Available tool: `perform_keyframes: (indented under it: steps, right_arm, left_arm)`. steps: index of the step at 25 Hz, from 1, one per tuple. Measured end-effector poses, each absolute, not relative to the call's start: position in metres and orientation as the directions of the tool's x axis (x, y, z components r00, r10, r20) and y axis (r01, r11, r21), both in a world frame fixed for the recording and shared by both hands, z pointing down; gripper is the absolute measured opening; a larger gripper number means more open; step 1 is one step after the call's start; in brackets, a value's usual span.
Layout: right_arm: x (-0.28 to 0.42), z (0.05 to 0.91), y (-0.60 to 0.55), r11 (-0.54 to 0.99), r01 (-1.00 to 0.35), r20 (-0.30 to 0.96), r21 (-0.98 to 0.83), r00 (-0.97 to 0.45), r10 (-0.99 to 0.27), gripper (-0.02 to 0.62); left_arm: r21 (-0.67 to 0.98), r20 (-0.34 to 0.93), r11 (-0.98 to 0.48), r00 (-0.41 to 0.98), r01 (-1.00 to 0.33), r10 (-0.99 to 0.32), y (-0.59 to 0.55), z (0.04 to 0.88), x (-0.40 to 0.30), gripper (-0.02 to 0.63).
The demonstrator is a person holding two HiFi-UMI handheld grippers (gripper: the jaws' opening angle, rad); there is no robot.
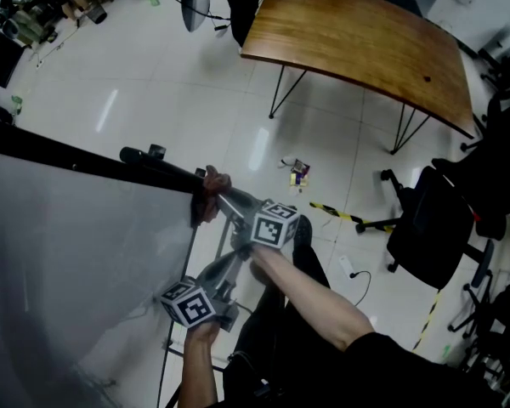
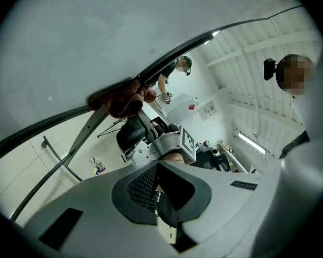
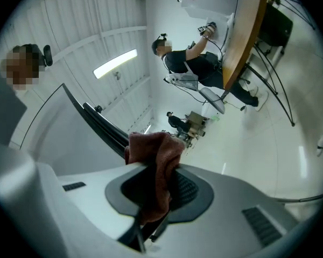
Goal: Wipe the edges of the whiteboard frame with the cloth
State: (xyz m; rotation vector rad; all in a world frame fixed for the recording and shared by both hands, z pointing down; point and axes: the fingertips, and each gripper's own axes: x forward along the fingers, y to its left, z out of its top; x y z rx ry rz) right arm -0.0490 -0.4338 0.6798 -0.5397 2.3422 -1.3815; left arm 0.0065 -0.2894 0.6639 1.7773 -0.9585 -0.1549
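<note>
A: Left hand-held gripper (image 2: 160, 190), jaws closed on nothing, hangs idle short of the frame.

B: Right hand-held gripper (image 3: 153, 190) pinches the cloth (image 3: 155, 155), pressed ahead onto the whiteboard frame (image 3: 99, 123) corner, likely for firm rubbing.

Fuzzy brown cloth (image 3: 153, 157), glossy whiteboard (image 1: 59, 253) w/ matt black frame (image 1: 68, 161).

Red-brown cloth (image 1: 211, 189) at whiteboard frame (image 1: 76, 161) corner.
The cloth is bunched and pressed against the black top edge, where the frame turns downward.
</note>
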Motion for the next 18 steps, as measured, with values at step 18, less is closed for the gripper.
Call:
perform_keyframes:
  steps: [18]
  right_arm:
    - [-0.051,0.725,-0.433,0.239,-0.049,-0.094,-0.97,-0.828,-0.553,0.075]
  left_arm:
    - [0.845,0.367,-0.076,0.678,-0.529,-0.637,-0.269,0.684,0.005,-0.012]
